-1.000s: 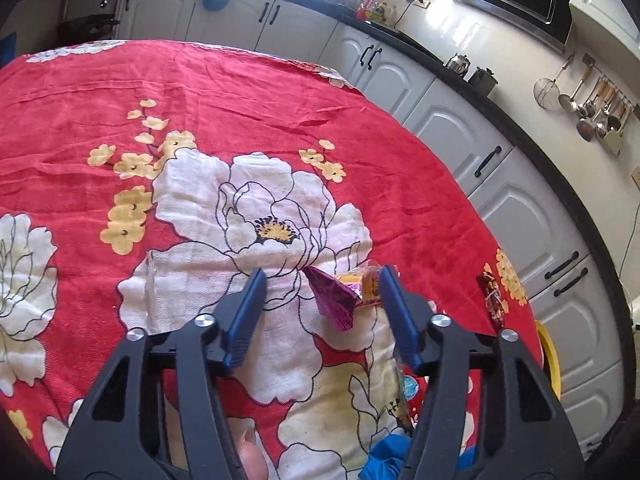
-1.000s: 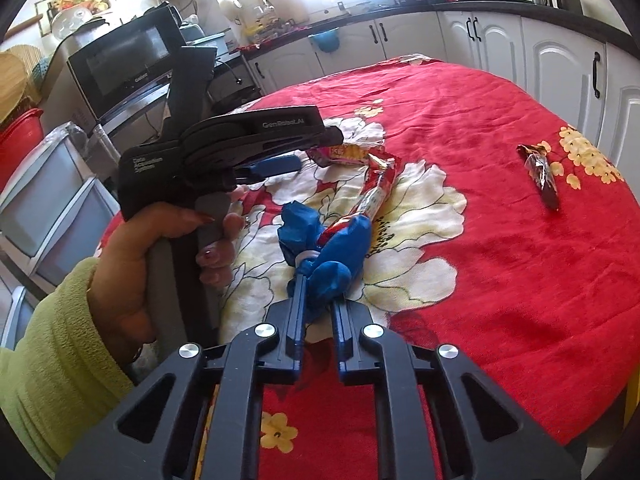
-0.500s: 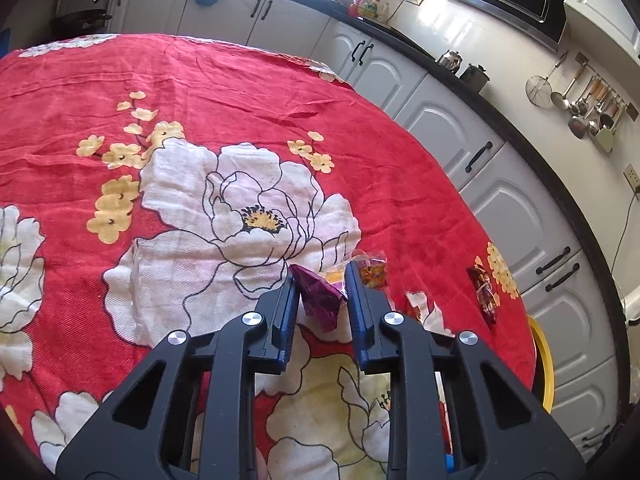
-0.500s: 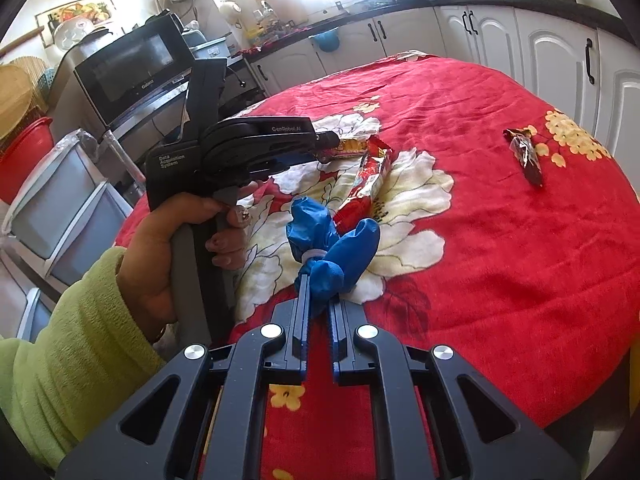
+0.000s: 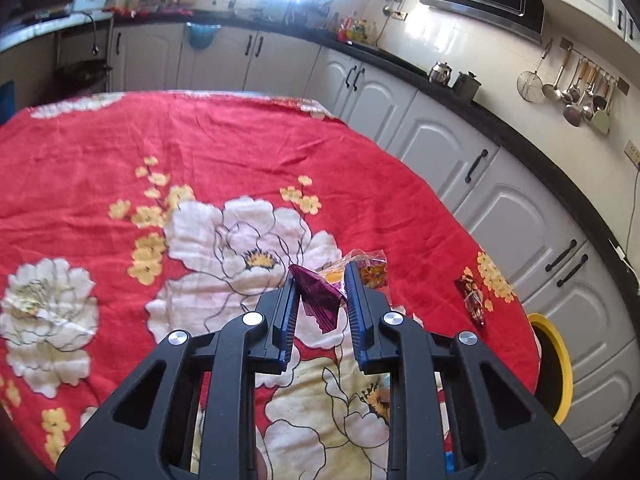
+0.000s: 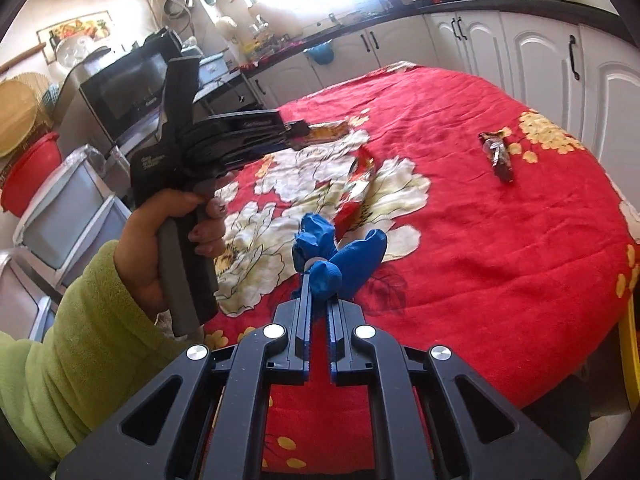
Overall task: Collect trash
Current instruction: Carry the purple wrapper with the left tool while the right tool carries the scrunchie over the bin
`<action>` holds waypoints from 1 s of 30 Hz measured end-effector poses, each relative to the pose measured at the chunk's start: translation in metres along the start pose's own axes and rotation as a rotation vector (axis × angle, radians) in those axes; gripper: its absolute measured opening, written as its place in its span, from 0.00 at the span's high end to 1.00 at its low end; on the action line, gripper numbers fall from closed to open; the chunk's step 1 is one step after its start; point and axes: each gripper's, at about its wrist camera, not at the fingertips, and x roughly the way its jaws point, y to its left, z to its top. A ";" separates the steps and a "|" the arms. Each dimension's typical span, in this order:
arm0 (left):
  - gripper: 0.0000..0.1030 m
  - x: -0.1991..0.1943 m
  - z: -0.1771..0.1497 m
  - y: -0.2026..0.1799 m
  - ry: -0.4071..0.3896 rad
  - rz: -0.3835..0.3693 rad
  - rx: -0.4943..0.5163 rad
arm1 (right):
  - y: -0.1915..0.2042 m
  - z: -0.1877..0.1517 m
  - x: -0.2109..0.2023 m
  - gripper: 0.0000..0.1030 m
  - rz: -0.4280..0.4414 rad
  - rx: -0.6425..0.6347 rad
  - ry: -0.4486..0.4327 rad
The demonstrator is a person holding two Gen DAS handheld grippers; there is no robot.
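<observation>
In the left wrist view my left gripper (image 5: 320,276) is shut on a purple snack wrapper (image 5: 320,300), held just above the red flowered tablecloth (image 5: 240,152). The wrapper's orange-yellow end (image 5: 370,270) sticks out past the right finger. The right wrist view shows that left gripper (image 6: 298,130) in a hand with a green sleeve, the wrapper (image 6: 330,132) poking from its tip. My right gripper (image 6: 318,280) is shut on a crumpled blue glove (image 6: 354,258), held over the near part of the table.
A long red wrapper (image 6: 356,188) lies on the white flower print. A dark wrapper (image 6: 498,152) (image 5: 474,300) lies near the table's right edge. A yellow-rimmed bin (image 5: 558,364) stands below that edge. White cabinets (image 5: 440,140) line the far side.
The left jaws closed from wide open onto the purple wrapper and lifted it off the cloth. The right gripper kept its hold on the blue glove and shifted slightly.
</observation>
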 end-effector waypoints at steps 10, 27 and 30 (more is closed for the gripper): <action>0.84 -0.028 0.006 -0.028 -0.059 -0.041 0.045 | -0.022 0.002 -0.035 0.95 -0.044 0.055 -0.075; 0.84 -0.032 -0.029 -0.105 -0.016 -0.149 0.214 | -0.072 0.005 -0.090 0.95 -0.140 0.160 -0.209; 0.84 -0.032 -0.035 -0.116 -0.009 -0.157 0.237 | -0.081 0.005 -0.099 0.95 -0.154 0.177 -0.228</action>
